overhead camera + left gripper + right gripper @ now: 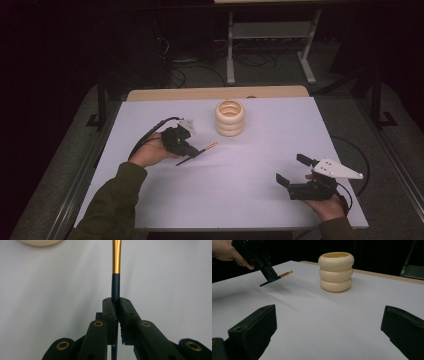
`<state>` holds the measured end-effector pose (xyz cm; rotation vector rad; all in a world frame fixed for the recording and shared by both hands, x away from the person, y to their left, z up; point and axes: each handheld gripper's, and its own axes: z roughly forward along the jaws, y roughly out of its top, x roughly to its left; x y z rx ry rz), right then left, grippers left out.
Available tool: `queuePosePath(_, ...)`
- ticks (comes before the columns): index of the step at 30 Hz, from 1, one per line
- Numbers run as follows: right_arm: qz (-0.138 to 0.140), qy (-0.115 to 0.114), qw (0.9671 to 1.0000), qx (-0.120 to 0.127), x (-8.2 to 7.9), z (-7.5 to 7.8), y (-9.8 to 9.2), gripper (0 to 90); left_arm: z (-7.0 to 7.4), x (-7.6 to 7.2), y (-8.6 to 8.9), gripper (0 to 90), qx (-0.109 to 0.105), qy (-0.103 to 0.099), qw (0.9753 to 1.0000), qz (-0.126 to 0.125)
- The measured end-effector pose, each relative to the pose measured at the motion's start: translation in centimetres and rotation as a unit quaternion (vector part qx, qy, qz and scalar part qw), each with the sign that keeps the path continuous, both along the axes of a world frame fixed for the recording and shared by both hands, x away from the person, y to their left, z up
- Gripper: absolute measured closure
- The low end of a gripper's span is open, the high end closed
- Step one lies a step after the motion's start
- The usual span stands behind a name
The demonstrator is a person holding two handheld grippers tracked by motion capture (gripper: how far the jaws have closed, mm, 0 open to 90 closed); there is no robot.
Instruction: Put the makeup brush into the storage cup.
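Left hand-held gripper (192, 151) clamps a pen (199, 153) near the ribbed cream holder (230, 118); holder contents not discernible. Right hand-held gripper (292, 170) open.

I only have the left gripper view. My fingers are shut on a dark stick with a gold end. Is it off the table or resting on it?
Observer: In the right gripper view the pen hangs above the white table, tilted, gold end higher.
Operator: What's that cream shape at my top edge?
Observer: A ribbed cream holder, three stacked rings, open on top, standing upright.
Operator: Which way does my gold end point?
Observer: In the high view it points toward the holder, with a gap between them.
Operator: And my other gripper?
Observer: The right gripper is near the table's front right, fingers wide apart, holding nothing.
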<state>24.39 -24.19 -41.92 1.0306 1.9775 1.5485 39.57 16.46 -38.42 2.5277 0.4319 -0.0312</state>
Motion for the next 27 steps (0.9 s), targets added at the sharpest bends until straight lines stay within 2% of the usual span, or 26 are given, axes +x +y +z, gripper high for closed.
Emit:
queuePosePath(1, 0.0, 0.0, 1.0, 0.0, 0.0, 0.0, 0.0, 0.0, 0.0, 0.0, 0.0, 83.8, 0.0, 0.0, 1.0, 0.0)
queuePosePath(4, 0.002, 0.001, 1.0, 0.0, 0.2, 0.0, 0.1, 0.0, 0.1, -0.5, 0.4, 83.8, -0.034, 0.001, 0.9994, 0.009)
queuePosePath(6, 0.002, 0.001, 1.0, 0.0, 0.2, 0.0, 0.2, 0.0, 0.1, -0.6, 0.5, 83.9, -0.038, 0.0, 0.9992, 0.012)
queuePosePath(10, 0.004, 0.003, 1.0, -0.001, 0.4, 0.0, 0.4, 0.0, 0.2, -1.0, 1.2, 83.9, -0.064, -0.013, 0.9973, 0.033)
queuePosePath(11, 0.004, 0.003, 1.0, -0.001, 0.4, 0.0, 0.4, 0.0, 0.2, -1.0, 1.2, 83.9, -0.064, -0.013, 0.9973, 0.033)
queuePosePath(12, 0.006, 0.006, 1.0, 0.0, 0.4, 0.0, 0.5, 0.0, 0.2, -1.2, 1.5, 83.8, -0.076, -0.018, 0.996, 0.043)
queuePosePath(15, 0.01, 0.006, 0.9999, -0.001, 0.6, 0.0, 0.7, 0.0, 0.2, -1.4, 1.8, 83.9, -0.086, -0.028, 0.9947, 0.049)
queuePosePath(16, 0.012, 0.006, 0.9999, 0.0, 0.8, 0.1, 0.9, 0.0, 0.2, -1.6, 2.0, 83.9, -0.096, -0.031, 0.9933, 0.057)
queuePosePath(19, 0.014, 0.008, 0.9999, -0.001, 0.9, 0.2, 1.0, 0.0, 0.1, -2.0, 2.1, 83.8, -0.101, -0.038, 0.9921, 0.064)
queuePosePath(20, 0.015, 0.007, 0.9999, 0.001, 1.0, 0.3, 1.1, 0.0, 0.0, -2.3, 2.2, 83.9, -0.109, -0.042, 0.9906, 0.071)
queuePosePath(21, 0.015, 0.007, 0.9999, 0.001, 1.0, 0.3, 1.1, 0.0, 0.0, -2.3, 2.2, 83.9, -0.109, -0.042, 0.9906, 0.071)
queuePosePath(22, 0.014, 0.01, 0.9999, 0.003, 1.1, 0.4, 1.1, 0.0, 0.0, -2.6, 2.3, 83.9, -0.118, -0.044, 0.9891, 0.077)
queuePosePath(23, 0.014, 0.01, 0.9999, 0.003, 1.1, 0.4, 1.1, 0.0, 0.0, -2.6, 2.3, 83.9, -0.118, -0.044, 0.9891, 0.077)
queuePosePath(24, 0.015, 0.01, 0.9998, 0.009, 1.2, 0.6, 1.2, 0.0, -0.1, -2.8, 2.4, 83.8, -0.128, -0.047, 0.9874, 0.081)
queuePosePath(27, 0.017, 0.009, 0.9998, 0.011, 1.4, 0.7, 1.3, 0.0, -0.2, -3.1, 2.5, 83.8, -0.135, -0.05, 0.9857, 0.087)
